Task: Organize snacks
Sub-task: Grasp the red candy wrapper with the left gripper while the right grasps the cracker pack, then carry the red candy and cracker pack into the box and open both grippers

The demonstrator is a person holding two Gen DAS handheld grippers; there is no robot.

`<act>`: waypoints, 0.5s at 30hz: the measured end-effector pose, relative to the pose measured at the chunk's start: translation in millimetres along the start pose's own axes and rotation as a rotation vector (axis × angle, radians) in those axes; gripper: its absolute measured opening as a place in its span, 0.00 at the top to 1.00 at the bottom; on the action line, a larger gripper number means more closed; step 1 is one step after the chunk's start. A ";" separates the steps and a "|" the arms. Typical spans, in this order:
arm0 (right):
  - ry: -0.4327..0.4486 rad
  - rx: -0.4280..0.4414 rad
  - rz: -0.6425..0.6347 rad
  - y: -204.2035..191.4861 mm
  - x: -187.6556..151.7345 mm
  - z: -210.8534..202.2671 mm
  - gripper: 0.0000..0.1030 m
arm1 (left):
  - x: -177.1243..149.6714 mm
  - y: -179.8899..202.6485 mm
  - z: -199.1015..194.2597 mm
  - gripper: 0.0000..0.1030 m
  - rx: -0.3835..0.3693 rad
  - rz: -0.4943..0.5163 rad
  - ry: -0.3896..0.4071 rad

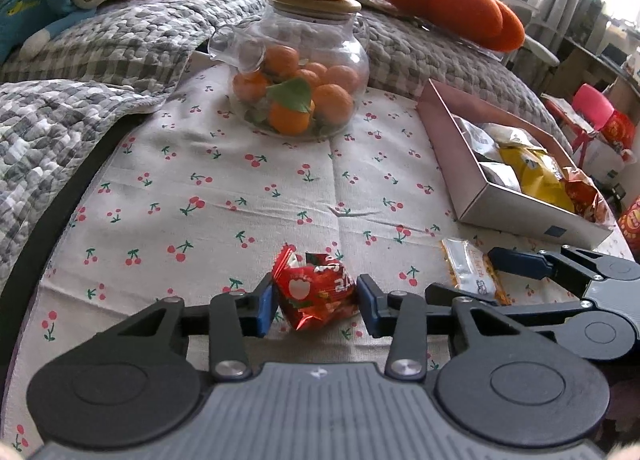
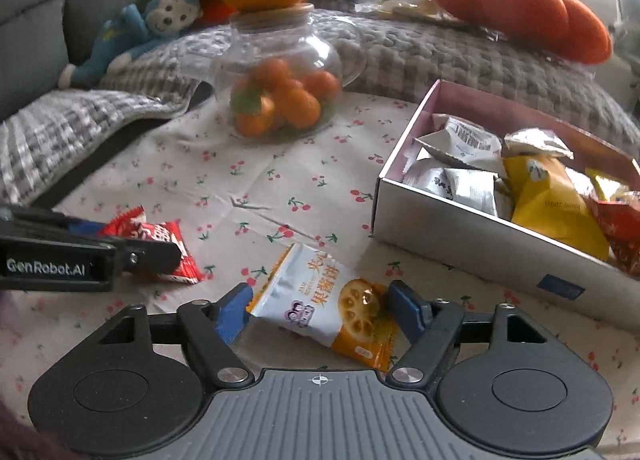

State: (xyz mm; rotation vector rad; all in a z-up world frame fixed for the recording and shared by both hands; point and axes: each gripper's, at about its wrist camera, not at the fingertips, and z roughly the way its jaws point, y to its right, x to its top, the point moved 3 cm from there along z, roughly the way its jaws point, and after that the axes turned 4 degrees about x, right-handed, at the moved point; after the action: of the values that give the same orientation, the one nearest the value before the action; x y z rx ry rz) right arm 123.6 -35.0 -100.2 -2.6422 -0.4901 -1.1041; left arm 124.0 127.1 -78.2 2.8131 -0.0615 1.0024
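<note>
Both grippers are down on the cherry-print cloth (image 1: 240, 187) at once. The left gripper (image 1: 316, 298) has narrow jaws pinching the red candy packet (image 1: 318, 292); the right gripper (image 2: 316, 306) stands wide around the white-and-orange biscuit packet (image 2: 320, 300), not yet gripping. My read: pick-up stage; next, close right, lift both to the snack box (image 2: 460, 236)
</note>
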 end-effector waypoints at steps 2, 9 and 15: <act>0.003 -0.011 -0.020 0.9 -1.1 -1.2 0.39 | 0.9 1.5 -0.6 0.66 0.006 0.002 0.003; 0.006 0.017 -0.016 4.5 1.2 -11.5 0.58 | 5.2 6.2 -4.3 0.74 0.003 -0.010 -0.004; 0.023 0.048 0.068 21.0 6.9 -26.8 0.72 | 8.7 5.5 -8.1 0.75 -0.002 -0.034 0.002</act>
State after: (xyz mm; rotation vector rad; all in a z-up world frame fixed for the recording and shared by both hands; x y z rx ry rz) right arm 119.2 -61.9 -78.6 -2.5814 -0.4144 -1.0876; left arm 125.2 123.1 -65.8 2.8018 -0.0137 0.9965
